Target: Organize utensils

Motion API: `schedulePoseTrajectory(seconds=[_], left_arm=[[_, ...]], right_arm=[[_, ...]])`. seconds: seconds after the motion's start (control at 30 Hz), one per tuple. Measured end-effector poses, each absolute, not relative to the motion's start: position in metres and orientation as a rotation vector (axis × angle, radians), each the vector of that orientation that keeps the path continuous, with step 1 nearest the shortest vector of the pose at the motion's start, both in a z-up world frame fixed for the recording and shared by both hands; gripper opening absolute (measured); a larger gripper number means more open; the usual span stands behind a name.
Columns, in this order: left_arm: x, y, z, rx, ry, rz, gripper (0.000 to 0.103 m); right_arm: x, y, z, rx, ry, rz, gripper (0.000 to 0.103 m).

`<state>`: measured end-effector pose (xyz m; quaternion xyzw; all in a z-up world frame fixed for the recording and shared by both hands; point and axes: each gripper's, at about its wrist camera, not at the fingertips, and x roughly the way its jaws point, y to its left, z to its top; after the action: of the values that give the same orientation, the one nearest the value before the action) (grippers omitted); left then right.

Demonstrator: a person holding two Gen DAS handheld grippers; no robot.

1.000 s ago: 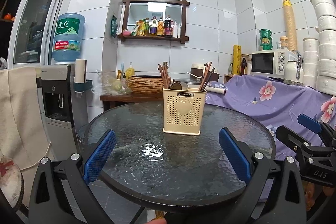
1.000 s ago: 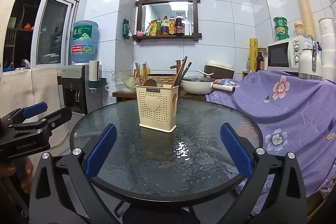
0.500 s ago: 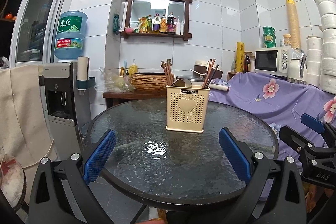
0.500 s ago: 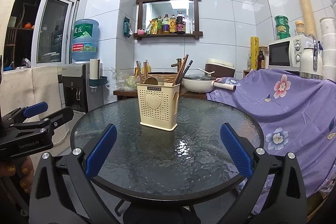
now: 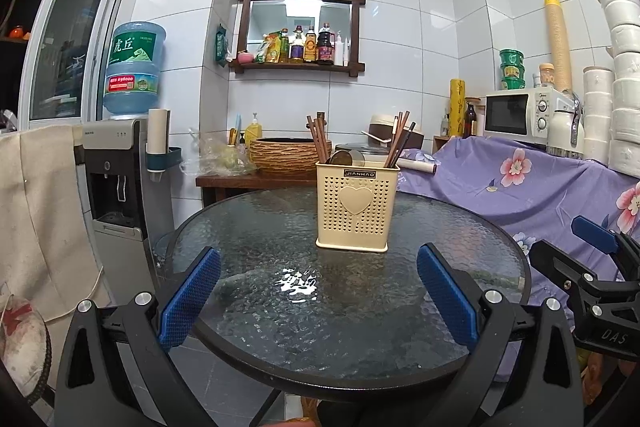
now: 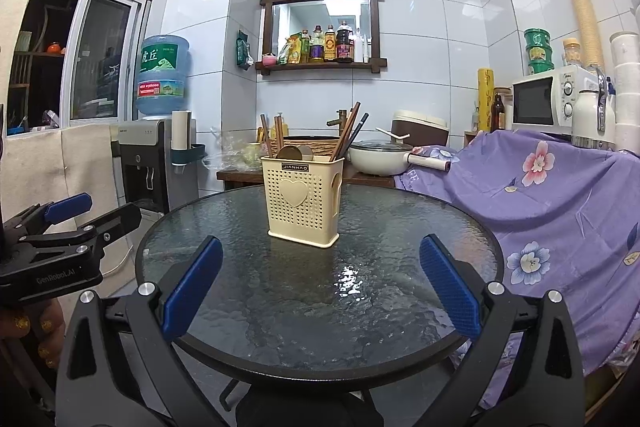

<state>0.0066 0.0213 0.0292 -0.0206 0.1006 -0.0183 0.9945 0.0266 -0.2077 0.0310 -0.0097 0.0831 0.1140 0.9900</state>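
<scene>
A cream perforated utensil holder with a heart on its front stands upright on the round glass table. Brown chopsticks and spoon ends stick out of it. It also shows in the right wrist view, on the table. My left gripper is open and empty, at the table's near edge, well short of the holder. My right gripper is open and empty, likewise at the near edge. Each gripper shows at the side of the other's view: the right one, the left one.
A water dispenser stands left of the table. A purple flowered cloth covers a counter on the right, with a microwave on it. A wooden side table with a woven basket and a white pot stands behind.
Both cameras have drawn back and tilted up slightly, so the holder and table sit a bit lower and farther in view. Both grippers stay open and empty.
</scene>
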Motion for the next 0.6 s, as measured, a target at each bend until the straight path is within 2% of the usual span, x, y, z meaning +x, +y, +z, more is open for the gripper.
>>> schedulePoseTrajectory(seconds=[0.6], left_arm=[[0.0085, 0.0250, 0.0278, -0.055, 0.221, -0.037, 0.097]], right_arm=[[0.0271, -0.2067, 0.0291, -0.026, 0.176, 0.225, 0.097]])
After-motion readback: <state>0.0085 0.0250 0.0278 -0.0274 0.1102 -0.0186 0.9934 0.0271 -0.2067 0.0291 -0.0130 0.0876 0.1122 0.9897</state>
